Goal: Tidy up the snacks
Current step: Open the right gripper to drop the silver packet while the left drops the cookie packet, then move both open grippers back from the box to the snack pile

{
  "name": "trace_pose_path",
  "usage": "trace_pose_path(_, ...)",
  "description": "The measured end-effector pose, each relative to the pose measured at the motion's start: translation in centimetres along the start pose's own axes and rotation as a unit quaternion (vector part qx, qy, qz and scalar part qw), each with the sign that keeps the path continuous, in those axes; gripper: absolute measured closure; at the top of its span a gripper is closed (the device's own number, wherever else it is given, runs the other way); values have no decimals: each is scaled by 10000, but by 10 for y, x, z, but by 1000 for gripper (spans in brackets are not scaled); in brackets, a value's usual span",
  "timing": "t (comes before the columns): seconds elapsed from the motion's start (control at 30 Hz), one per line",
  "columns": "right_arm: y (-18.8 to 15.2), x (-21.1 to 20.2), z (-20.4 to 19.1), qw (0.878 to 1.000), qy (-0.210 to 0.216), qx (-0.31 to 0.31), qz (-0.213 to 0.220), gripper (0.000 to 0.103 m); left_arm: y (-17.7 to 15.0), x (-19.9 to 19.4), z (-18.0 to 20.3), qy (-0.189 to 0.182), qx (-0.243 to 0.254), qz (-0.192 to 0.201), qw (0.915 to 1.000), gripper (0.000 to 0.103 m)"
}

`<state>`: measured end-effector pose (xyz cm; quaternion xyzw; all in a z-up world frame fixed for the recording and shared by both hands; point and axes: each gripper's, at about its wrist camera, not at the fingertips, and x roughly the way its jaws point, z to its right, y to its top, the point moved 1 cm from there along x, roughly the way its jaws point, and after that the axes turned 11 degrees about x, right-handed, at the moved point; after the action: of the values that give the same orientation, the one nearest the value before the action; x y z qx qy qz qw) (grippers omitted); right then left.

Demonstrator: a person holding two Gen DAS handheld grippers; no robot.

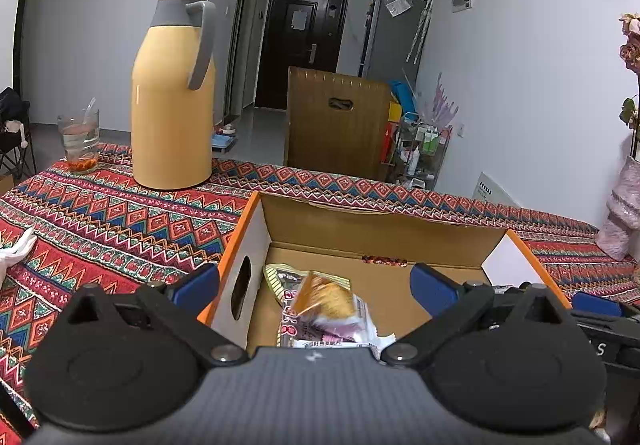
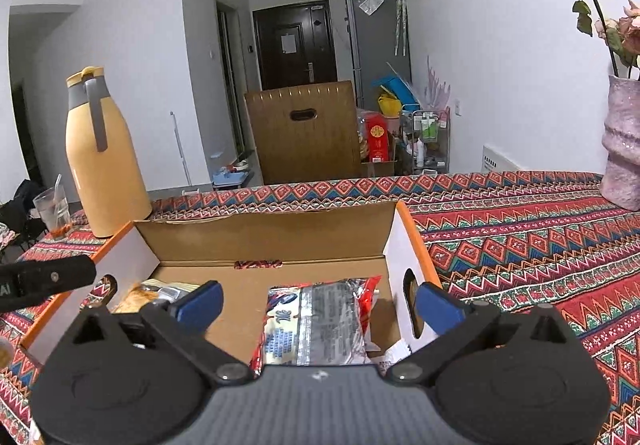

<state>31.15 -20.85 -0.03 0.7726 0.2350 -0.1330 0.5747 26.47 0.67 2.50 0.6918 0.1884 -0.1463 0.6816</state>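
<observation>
Release step: left gripper (image 1: 316,287) and right gripper (image 2: 318,303) are shown spread wide and empty above the cardboard box (image 2: 272,241); snack packets (image 2: 320,325) lie inside. Withdrawal is judged next.

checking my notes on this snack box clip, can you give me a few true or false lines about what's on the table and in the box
1. Both grippers, left and right, stand open. True.
2. The cardboard box is empty. False: snack packets lie inside it.
3. The yellow jug stands upright on the tablecloth. True.
4. The glass sits inside the box. False: it stands on the tablecloth beside the jug.
5. The vase lies tipped over. False: it stands upright.
</observation>
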Motion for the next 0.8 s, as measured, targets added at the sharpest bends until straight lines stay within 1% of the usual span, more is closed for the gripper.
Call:
trace_pose_path(0.13,1,-3,1,10000,-8,15,37,0,1,-2,0,-25,-3,24,10000,0)
trace_pose_path(0.33,8,-15,1,9997,23,79,234,0,6,-11,-2,-59,-30,126,9999,0)
trace_pose_path(0.43,12,-25,-1,9994,34,46,349,0,11,-20,-2,-1,-82,201,9998,0)
trace_pose_path(0.57,17,-44,-2,9986,81,35,524,0,17,-33,-5,-21,-149,269,9995,0)
trace_pose_path(0.7,21,-62,1,9980,232,-2,592,0,15,-49,-7,13,-43,267,9996,0)
trace_pose_path(0.8,19,-76,6,9978,336,-63,560,0,8,-61,-13,47,43,231,9997,0)
